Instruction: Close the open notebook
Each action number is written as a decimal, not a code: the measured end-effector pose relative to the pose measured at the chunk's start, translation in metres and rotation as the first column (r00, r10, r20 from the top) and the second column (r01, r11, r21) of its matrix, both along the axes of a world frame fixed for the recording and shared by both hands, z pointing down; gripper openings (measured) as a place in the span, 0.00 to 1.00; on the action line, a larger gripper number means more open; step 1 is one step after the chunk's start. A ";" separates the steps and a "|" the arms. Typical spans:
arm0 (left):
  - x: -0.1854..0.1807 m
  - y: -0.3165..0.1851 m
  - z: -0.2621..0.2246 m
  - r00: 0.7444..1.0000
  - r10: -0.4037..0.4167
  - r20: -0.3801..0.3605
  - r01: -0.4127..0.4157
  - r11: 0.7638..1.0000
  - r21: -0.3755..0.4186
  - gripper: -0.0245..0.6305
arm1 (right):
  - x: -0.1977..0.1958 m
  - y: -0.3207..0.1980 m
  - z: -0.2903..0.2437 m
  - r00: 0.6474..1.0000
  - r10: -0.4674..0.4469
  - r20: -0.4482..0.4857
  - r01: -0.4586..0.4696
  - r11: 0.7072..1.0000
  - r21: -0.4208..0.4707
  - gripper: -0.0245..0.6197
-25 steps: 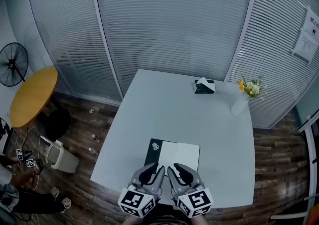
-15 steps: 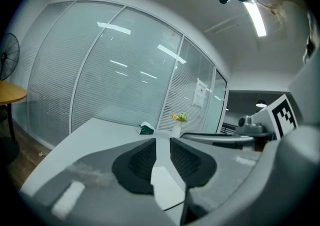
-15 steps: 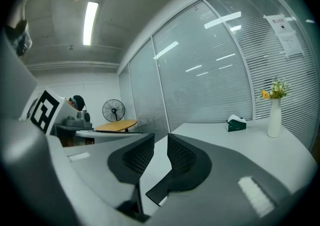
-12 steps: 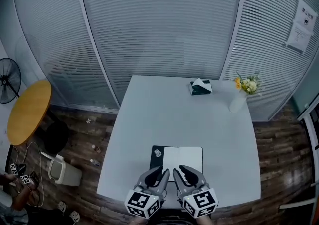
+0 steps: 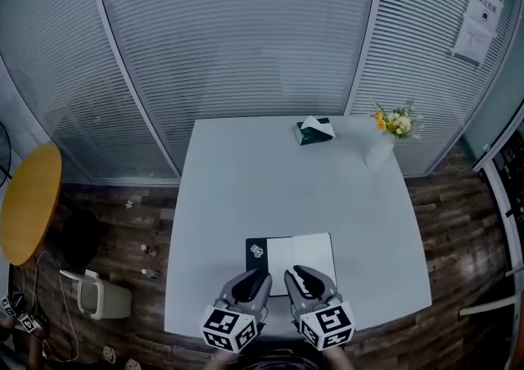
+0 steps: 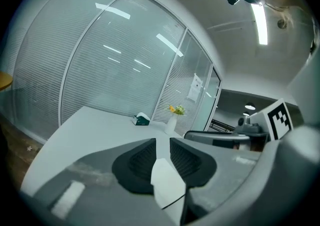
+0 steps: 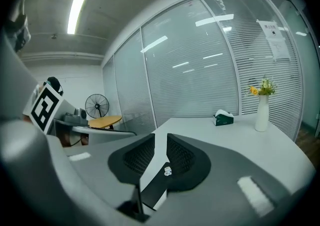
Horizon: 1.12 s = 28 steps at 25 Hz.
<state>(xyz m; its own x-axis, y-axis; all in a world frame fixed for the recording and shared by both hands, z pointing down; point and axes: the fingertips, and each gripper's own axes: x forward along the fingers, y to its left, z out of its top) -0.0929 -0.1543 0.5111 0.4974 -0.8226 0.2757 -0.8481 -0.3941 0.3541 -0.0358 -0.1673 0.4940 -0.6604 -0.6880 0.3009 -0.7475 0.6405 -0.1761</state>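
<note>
Approach stage, by judgement: the open notebook (image 5: 291, 254) lies flat at the table's (image 5: 270, 172) near edge, left gripper (image 5: 259, 279) and right gripper (image 5: 297, 276) hovering over its near side, jaws of both slightly apart, holding nothing; next, one must catch the black cover (image 5: 256, 252) and fold it over.

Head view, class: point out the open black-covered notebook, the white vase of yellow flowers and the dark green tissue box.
open black-covered notebook (image 5: 296, 254), head view, on the white page.
white vase of yellow flowers (image 5: 377, 152), head view, on the vase body.
dark green tissue box (image 5: 318, 134), head view, on the dark side.
</note>
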 end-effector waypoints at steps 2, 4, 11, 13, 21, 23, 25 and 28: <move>-0.005 0.000 0.010 1.000 0.007 0.002 -0.007 1.000 -0.023 0.15 | 0.000 0.000 0.006 1.000 0.018 -0.009 -0.018 1.000 -0.010 0.15; -0.011 0.000 0.023 1.000 0.008 -0.009 -0.008 0.999 -0.050 0.15 | 0.001 -0.001 0.012 0.999 0.035 -0.022 -0.035 0.999 -0.024 0.15; -0.021 -0.003 0.065 0.999 0.026 0.023 -0.023 0.992 -0.128 0.15 | 0.006 0.000 0.032 0.994 0.088 -0.061 -0.092 0.994 -0.066 0.15; -0.021 0.000 0.075 0.998 0.040 0.038 -0.035 0.989 -0.141 0.15 | 0.006 0.003 0.037 0.994 0.098 -0.057 -0.102 0.991 -0.082 0.15; -0.034 0.000 0.130 0.997 0.045 0.062 -0.027 0.966 -0.257 0.16 | -0.002 0.008 0.046 0.992 0.122 -0.013 -0.122 0.982 -0.142 0.15; -0.036 -0.001 0.145 0.995 0.049 0.085 -0.024 0.960 -0.278 0.17 | -0.001 0.009 0.050 0.991 0.130 -0.020 -0.132 0.980 -0.149 0.15; -0.039 -0.002 0.159 0.991 0.057 0.121 -0.018 0.955 -0.297 0.18 | 0.000 0.009 0.053 0.990 0.136 -0.031 -0.139 0.978 -0.153 0.15; -0.044 -0.003 0.180 0.988 0.066 0.143 -0.014 0.941 -0.339 0.19 | 0.001 0.012 0.057 0.988 0.140 -0.064 -0.148 0.978 -0.147 0.15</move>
